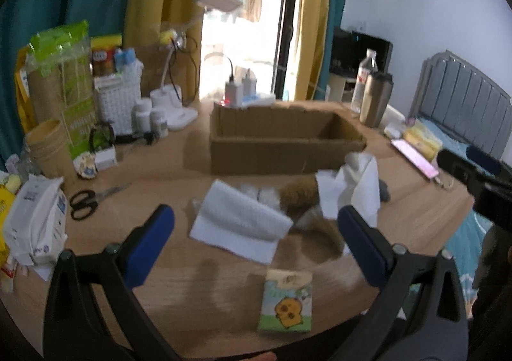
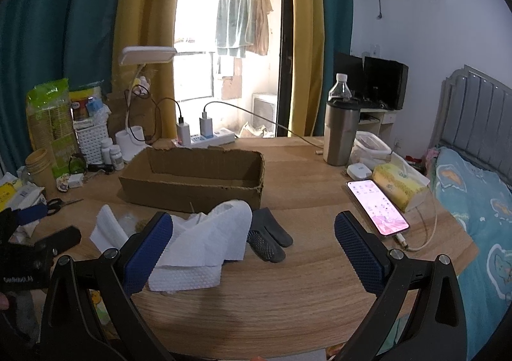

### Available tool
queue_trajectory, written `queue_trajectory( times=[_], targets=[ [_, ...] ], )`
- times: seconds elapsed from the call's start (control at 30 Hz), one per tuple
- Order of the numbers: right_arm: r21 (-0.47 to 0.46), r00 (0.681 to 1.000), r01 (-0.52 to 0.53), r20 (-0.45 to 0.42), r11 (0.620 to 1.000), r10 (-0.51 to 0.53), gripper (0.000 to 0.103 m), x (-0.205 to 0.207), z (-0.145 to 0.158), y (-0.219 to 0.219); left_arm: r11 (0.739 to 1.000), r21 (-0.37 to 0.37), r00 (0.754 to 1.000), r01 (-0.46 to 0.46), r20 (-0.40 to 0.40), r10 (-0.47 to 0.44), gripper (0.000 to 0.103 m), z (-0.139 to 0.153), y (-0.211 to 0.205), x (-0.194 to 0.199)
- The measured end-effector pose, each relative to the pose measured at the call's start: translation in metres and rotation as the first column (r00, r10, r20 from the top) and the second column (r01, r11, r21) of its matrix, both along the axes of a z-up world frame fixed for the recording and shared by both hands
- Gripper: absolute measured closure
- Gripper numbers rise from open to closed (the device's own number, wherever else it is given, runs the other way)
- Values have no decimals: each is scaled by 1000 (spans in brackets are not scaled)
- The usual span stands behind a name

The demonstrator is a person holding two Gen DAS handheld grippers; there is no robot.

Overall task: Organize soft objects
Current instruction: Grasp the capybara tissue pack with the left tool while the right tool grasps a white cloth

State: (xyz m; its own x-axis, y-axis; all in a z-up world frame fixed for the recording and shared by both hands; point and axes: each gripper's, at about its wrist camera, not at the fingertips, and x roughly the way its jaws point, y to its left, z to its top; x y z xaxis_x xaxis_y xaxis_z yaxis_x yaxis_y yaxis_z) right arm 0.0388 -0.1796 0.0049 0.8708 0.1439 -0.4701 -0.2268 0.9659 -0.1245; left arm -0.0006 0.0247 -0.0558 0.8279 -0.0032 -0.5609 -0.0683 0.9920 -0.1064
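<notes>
Both your left hand-held gripper [image 1: 256, 233] and right hand-held gripper [image 2: 254, 239] hover wide and empty. Next, judge a grasp on the white cloth [image 2: 204, 242], then transfer it to the cardboard box [image 2: 192, 178].

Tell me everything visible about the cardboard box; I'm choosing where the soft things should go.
The cardboard box is a low, open-topped brown tray of corrugated card with rough, torn upper edges. It stands upright on the wooden table, behind the white paper towels and the dark glove, in front of the power strip. What shows of its inside looks empty. Neither gripper touches it.
</notes>
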Motion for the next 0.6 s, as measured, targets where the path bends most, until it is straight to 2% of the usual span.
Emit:
queue_trajectory(
  times=[0.23, 0.33, 0.53, 0.6],
  targets=[
    [0, 998, -34, -61, 999, 33, 1, 10, -22, 4, 1000, -6, 995, 28, -96, -29, 1, -27, -6, 7],
    [10, 995, -51, -91, 999, 52, 6, 16, -32, 5, 999, -15, 987, 44, -157, -46, 1, -41, -10, 11],
    [45, 987, -82, -137, 996, 87, 7, 31, -47, 9, 997, 8, 971, 78, -225, -74, 1, -58, -19, 14],
    [48, 984, -97, -144, 994, 103, 7, 34, -51, 11, 996, 13, 968, 87, -238, -82, 10, -62, -21, 12]
  ],
)
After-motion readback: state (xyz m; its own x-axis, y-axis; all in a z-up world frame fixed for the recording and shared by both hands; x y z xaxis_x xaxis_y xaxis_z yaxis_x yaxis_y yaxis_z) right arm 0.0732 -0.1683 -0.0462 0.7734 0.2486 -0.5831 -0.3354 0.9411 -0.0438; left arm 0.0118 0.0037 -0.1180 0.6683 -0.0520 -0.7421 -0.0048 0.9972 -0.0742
